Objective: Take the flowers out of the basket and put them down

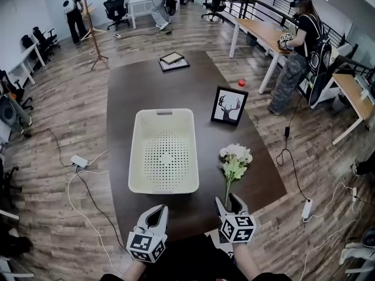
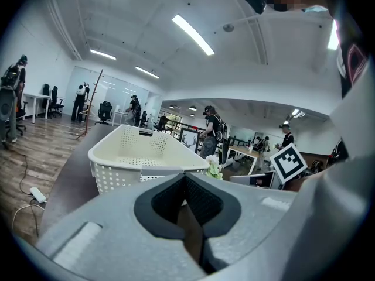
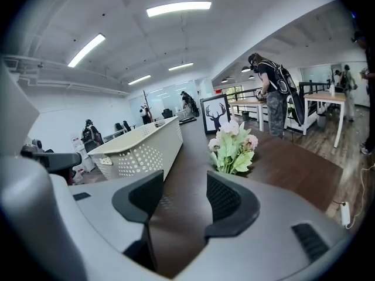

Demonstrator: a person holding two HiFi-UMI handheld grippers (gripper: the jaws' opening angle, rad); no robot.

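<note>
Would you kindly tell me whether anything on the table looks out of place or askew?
Nothing stands out. The flowers lie flat on the table right of the empty basket, and the deer picture stands upright.

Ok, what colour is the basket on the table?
The basket is cream white, with small holes punched through its walls and floor. The head view shows it best.

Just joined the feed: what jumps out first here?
The empty white basket sits in the middle of the dark table. Right of it lie the flowers, stem toward the open right gripper. A framed deer picture stands behind them.
</note>
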